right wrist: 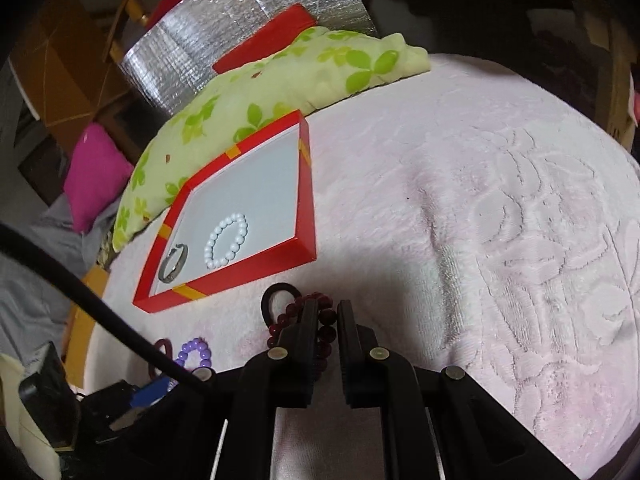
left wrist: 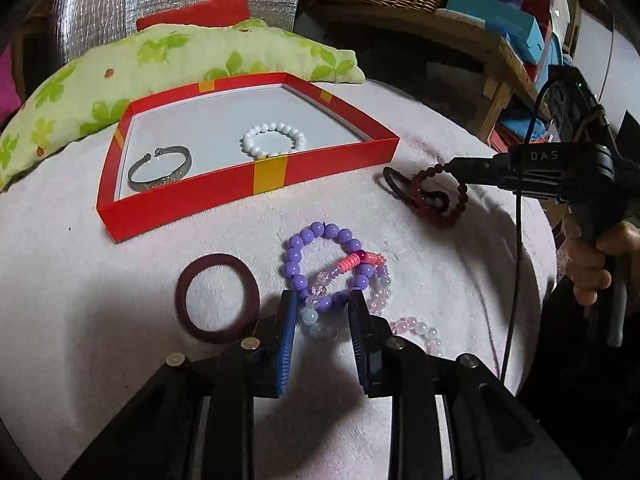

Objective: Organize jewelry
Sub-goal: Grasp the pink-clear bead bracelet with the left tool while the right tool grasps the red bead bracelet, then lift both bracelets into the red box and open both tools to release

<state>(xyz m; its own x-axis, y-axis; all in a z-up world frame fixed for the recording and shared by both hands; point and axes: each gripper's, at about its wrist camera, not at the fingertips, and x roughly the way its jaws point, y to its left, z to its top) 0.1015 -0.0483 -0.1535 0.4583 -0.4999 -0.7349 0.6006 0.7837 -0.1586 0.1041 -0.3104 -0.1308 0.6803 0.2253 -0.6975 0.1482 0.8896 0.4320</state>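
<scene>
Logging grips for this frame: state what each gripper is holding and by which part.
The right gripper is closed on the dark red bead bracelet, pinching its beaded strand at one side of the loop. The left gripper is open, straddling the purple bead bracelet, holding nothing.

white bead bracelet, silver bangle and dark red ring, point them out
white bead bracelet (left wrist: 273, 141), left wrist view, front beads
silver bangle (left wrist: 160, 174), left wrist view, front band
dark red ring (left wrist: 218, 299), left wrist view, left rim

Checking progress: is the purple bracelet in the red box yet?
No, the purple bracelet lies on the blanket outside the red box.
</scene>
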